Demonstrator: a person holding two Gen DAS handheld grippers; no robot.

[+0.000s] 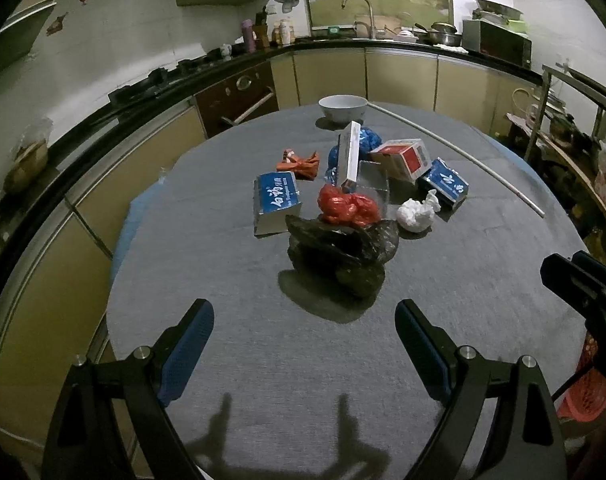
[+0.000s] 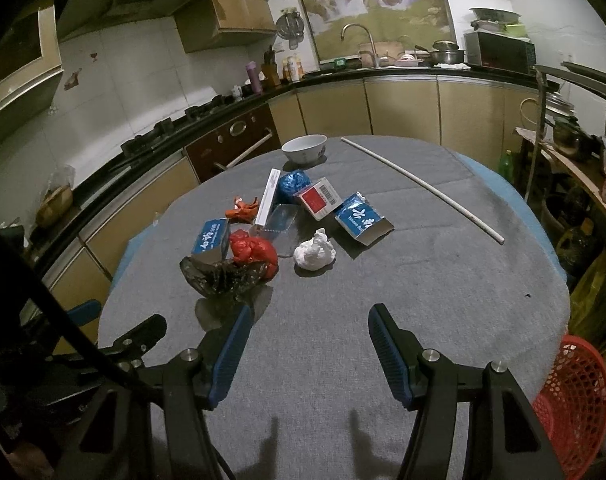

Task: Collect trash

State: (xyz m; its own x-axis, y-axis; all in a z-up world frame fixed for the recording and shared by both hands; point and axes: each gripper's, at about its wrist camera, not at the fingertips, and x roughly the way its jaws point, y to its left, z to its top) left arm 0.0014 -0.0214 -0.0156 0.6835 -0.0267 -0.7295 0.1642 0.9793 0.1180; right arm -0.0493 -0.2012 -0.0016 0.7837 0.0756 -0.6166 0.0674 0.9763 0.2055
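Observation:
A heap of trash lies mid-table on the grey cloth: a crumpled black bag (image 1: 341,254) (image 2: 223,276), a red bag (image 1: 349,206) (image 2: 253,252), a white paper wad (image 1: 417,212) (image 2: 315,254), blue cartons (image 1: 277,200) (image 2: 363,216), a red-and-white box (image 1: 403,158) (image 2: 319,198), a blue bag (image 2: 293,184) and an orange wrapper (image 1: 299,162) (image 2: 241,208). My left gripper (image 1: 305,308) hangs open just short of the black bag, nothing between its fingers. My right gripper (image 2: 307,312) is open too, empty, nearer than the paper wad. A red mesh basket (image 2: 575,404) (image 1: 587,384) stands off the table's right edge.
A white bowl (image 1: 343,107) (image 2: 305,148) sits at the table's far side, and a long white rod (image 1: 463,156) (image 2: 423,188) lies along the right. Kitchen counters with a stove and sink curve behind. A cluttered shelf (image 2: 575,168) stands to the right.

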